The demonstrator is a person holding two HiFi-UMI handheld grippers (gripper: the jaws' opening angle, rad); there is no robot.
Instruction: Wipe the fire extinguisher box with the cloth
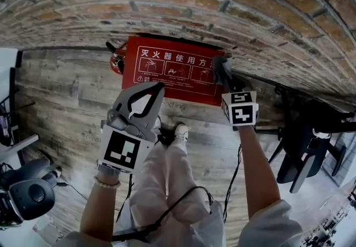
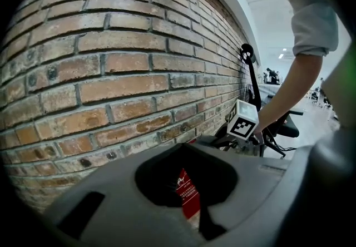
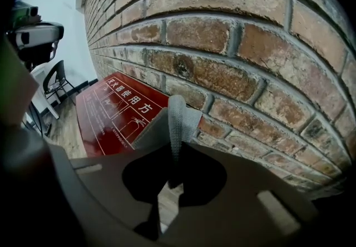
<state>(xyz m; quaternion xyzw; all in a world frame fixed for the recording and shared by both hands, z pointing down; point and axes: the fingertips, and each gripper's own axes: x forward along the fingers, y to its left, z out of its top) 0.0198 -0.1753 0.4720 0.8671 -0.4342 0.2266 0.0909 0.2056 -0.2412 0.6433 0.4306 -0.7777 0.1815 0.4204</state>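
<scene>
Wiping seems to be under way: the right gripper (image 1: 225, 78) is clamping a folded grey woven cloth (image 3: 178, 120) at the right end of the red rectangular fire extinguisher box (image 1: 167, 70), which is sitting on the wooden plank floor (image 1: 61, 95) against the brick wall (image 1: 167, 1). The left gripper (image 1: 156, 91), jaws together on nothing, is hovering clear, probably so the lid is left free.

Even, fairly dim indoor light; fisheye bending curves the brick wall (image 1: 183, 1), black vignette rings both gripper views, near housings blurred.
</scene>
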